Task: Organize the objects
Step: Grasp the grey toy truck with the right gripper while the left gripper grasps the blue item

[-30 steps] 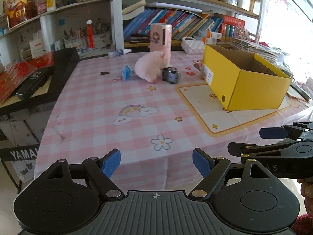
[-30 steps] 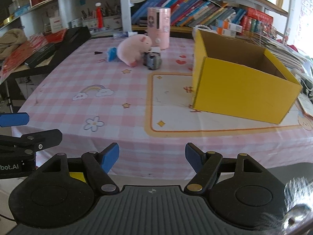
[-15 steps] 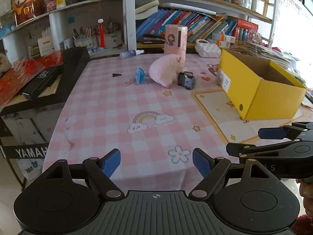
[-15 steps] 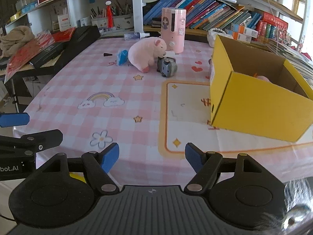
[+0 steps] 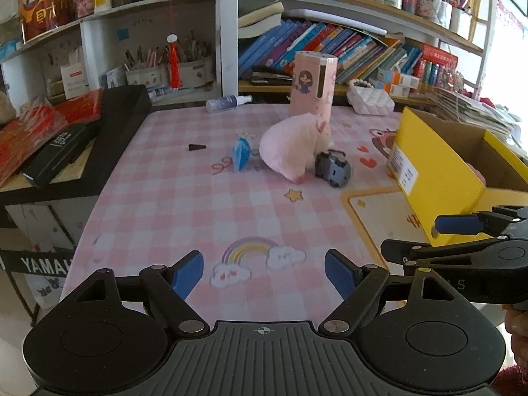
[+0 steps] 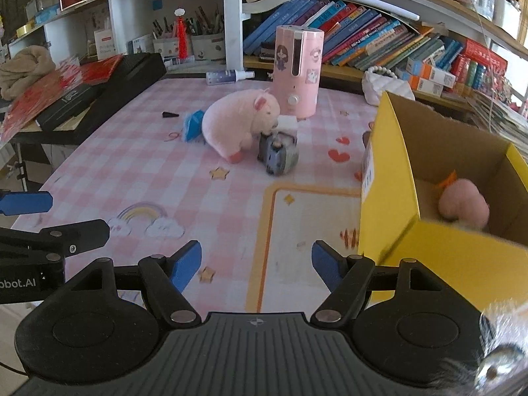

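Observation:
A pink plush pig [image 5: 290,147] [image 6: 236,127] lies mid-table beside a grey toy car [image 5: 331,166] [image 6: 279,155] and a small blue item [image 5: 241,153] [image 6: 193,123]. A tall pink cylinder [image 5: 313,82] [image 6: 298,69] stands behind them. The open yellow box [image 5: 435,171] [image 6: 396,171] sits at the right, with a pink fluffy toy [image 6: 463,204] inside. My left gripper [image 5: 264,272] is open over the rainbow print, nothing between its blue pads. My right gripper [image 6: 255,264] is open and holds nothing, close to the box's near corner.
The table has a pink checked cloth [image 5: 184,204]. A black keyboard [image 5: 99,132] borders its left side. A spray bottle [image 5: 227,102] and a white quilted bag [image 5: 371,100] lie at the back, under bookshelves. A small black wedge [image 5: 197,147] lies left of the blue item.
Both grippers have moved forward over the table together; the pig, the car and the box now look nearer and larger. The pink toy inside the box has come into view.

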`<state>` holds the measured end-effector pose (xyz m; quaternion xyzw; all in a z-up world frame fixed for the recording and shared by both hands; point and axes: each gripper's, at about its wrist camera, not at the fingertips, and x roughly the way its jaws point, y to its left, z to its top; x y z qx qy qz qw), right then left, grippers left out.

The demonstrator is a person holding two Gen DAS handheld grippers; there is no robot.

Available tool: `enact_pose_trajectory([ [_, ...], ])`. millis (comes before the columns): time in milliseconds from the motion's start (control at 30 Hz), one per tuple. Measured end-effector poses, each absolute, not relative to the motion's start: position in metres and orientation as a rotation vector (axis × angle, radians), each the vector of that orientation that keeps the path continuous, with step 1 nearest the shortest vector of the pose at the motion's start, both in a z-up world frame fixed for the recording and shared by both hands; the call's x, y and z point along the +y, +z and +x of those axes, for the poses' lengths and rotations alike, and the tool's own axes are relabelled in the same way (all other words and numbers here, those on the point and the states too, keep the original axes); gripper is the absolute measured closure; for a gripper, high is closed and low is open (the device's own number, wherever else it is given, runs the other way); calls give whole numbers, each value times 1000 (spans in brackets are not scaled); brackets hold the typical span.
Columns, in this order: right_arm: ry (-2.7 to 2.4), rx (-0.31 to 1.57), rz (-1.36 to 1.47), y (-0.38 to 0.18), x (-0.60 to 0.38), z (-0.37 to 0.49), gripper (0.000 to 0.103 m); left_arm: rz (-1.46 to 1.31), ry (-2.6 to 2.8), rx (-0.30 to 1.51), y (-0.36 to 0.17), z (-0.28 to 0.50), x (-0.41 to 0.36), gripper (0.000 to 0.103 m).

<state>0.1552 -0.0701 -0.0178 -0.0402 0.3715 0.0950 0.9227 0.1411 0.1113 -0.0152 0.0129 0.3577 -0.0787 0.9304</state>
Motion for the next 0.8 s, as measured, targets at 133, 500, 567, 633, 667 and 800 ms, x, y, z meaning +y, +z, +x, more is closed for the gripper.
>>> enact_pose_trajectory([
  [133,209,756,-90,-16,-73,178,32,20,-143,731,-15,160,107,20],
  [500,216,716,-99,-12,-71,244,38,0,-83,704,-8,218,108,20],
  [567,211,715,-96,-12,-70,258,41,-8,-73,696,-8,231,109,20],
  [633,204,722,-96,-14,-68,274,42,-16,-68,689,-8,245,109,20],
  [667,202,728,-98,-15,-67,281,43,-20,-67,686,-8,250,109,21],
  [800,203,775,-141,-26,-60,308,44,-33,-47,676,-12,279,110,22],
])
